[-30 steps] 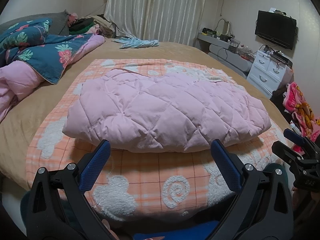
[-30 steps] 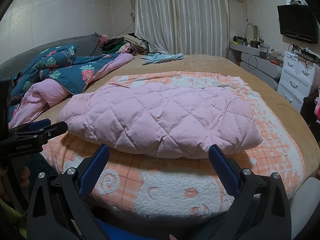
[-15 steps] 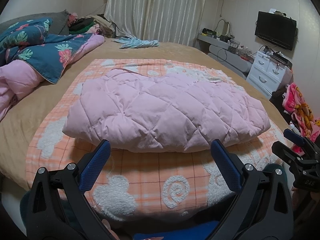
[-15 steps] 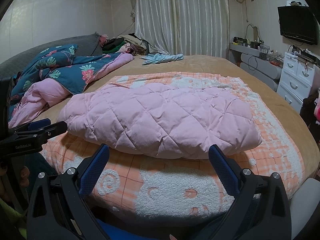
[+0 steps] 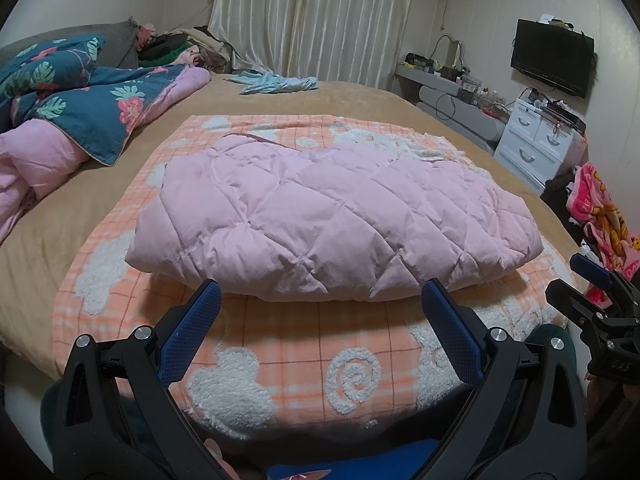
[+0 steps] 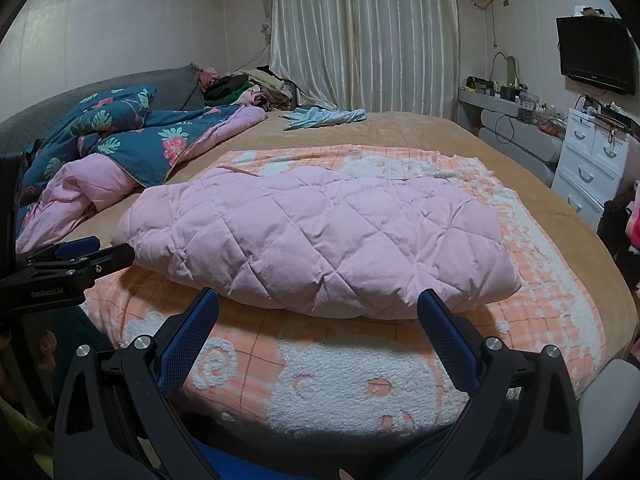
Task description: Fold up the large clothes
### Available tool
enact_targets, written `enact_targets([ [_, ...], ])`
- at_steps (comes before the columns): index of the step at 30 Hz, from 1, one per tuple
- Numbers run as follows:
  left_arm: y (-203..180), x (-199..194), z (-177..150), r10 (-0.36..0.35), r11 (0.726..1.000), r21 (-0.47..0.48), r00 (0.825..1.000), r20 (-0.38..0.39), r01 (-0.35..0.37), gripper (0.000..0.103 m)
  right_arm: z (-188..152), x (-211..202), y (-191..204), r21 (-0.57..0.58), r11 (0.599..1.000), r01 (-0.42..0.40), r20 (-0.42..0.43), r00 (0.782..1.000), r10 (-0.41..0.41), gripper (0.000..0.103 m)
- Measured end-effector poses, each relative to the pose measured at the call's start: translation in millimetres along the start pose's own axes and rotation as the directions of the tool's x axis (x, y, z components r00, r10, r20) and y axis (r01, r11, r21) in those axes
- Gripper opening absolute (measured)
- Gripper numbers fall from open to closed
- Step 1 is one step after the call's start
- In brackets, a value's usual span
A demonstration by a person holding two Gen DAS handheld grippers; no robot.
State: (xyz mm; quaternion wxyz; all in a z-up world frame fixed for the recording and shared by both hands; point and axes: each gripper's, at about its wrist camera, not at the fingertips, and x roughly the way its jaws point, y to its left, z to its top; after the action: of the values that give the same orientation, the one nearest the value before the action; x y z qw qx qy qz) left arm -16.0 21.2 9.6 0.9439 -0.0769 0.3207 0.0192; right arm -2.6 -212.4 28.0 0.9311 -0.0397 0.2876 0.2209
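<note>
A: Where was the pink quilted coat [image 5: 320, 220]?

B: It lay folded into a thick bundle on the orange checked blanket [image 5: 304, 360], near that blanket's front edge, with bare blanket showing on all sides of it. The blanket itself was spread over the tan bed [image 5: 360, 100].

A: And the left tool [image 5: 320, 304]?

B: Spread wide, its blue pads apart, gripping nothing. It hovered just in front of the coat's near edge, not touching it.

A: The right tool [image 6: 318, 306]?

B: Likewise spread wide and empty, just before the coat's near edge. In the left wrist view it showed off to the right of the coat; in the right wrist view the left tool showed off the coat's left end.

A: Anything else around the coat?

B: Behind and left of it, a dark teal floral duvet [image 6: 132, 132] with a pink lining was heaped on the bed. Well behind the coat lay a light blue garment [image 6: 324, 116]. To the right of the coat, off the bed, stood a white drawer unit [image 5: 536, 140], with a television [image 5: 552, 56] on the wall above.
</note>
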Motion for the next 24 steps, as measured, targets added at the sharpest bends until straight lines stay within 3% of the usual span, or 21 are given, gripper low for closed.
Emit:
enact_targets([
  [8,-1,-1,-1,-0.019,1.0,0.0,1.0,0.007,0.019,0.094,1,0,-1,-0.003,1.0,0.003,0.003,1.0,-0.003,0.099],
  [17,10,-2,2,0.008,1.0,-0.008,1.0,0.001,-0.008,0.094,1,1,-8,-0.002,1.0,0.027,0.003,1.0,-0.027,0.099],
  [20,16,-4,3,0.011,1.0,-0.021,1.0,0.011,-0.011,0.094,1,2,-19,0.026,0.998,0.052,0.0,0.999,-0.052,0.099],
  [24,33,-1,7,0.03,0.997,-0.073,0.999,0.018,-0.029,0.094,1,0,-62,0.119,0.983,0.142,0.003,0.99,-0.143,0.099],
])
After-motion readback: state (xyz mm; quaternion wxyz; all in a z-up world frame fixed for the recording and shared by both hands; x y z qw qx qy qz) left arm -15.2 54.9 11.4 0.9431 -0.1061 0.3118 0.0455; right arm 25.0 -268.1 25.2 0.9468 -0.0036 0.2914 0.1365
